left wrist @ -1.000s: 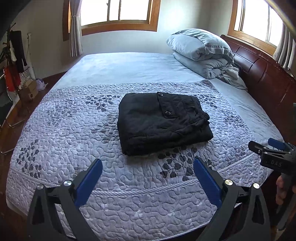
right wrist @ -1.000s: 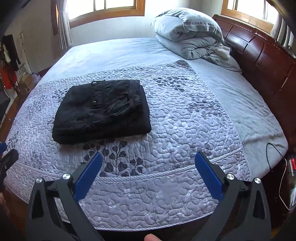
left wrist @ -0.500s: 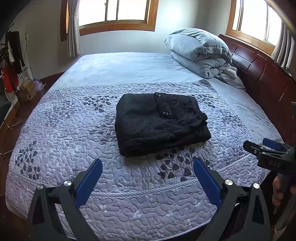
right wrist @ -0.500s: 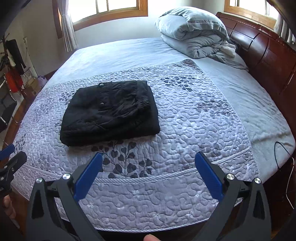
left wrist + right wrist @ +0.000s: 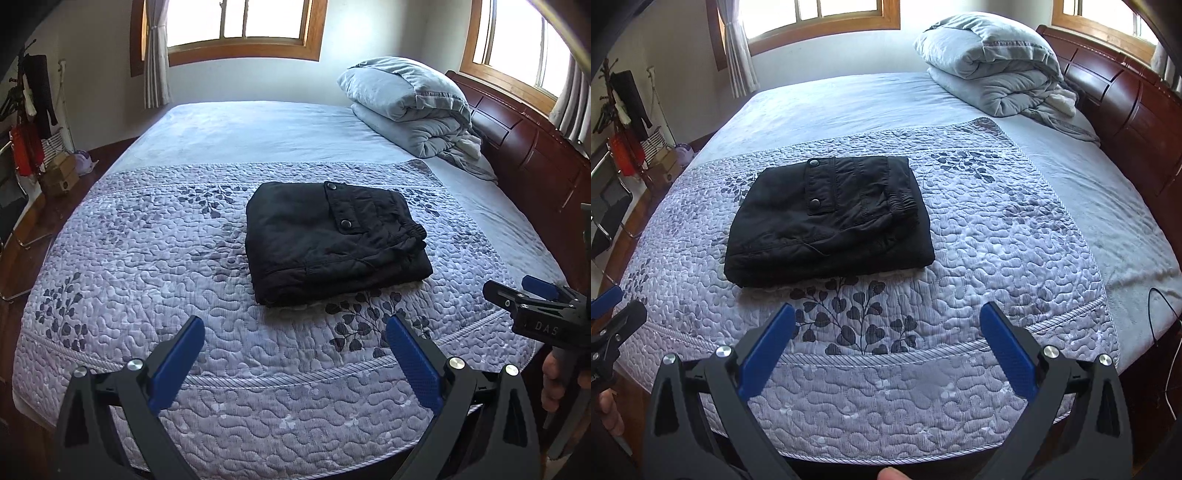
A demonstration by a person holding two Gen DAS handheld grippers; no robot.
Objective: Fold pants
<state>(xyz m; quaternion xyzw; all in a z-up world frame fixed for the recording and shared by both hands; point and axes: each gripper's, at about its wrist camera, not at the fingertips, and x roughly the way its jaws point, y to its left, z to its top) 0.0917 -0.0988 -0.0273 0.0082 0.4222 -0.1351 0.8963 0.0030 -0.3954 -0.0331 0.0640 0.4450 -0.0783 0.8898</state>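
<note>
A wide bed (image 5: 258, 129) is seen from its near edge, covered across the front by a lavender quilted bedspread (image 5: 147, 258) printed with dark leaf sprigs. A dark wooden headboard (image 5: 535, 158) runs along the right side, and two wood-framed windows (image 5: 243, 22) are set in the walls behind. A pale grey folded duvet (image 5: 406, 99) is piled at the far right of the bed, near the headboard. Black pants (image 5: 328, 240) are laid on the bedspread, folded into a compact rectangle, with two snap buttons and a gathered waistband showing on top. In the right wrist view the pants (image 5: 831, 218) sit left of centre. The left gripper (image 5: 295, 354) is held above the near edge of the bed, its blue-padded fingers spread wide apart with nothing between them, well short of the pants. The right gripper (image 5: 886, 347) is held likewise, fingers parted and nothing gripped, beside the left one.
</note>
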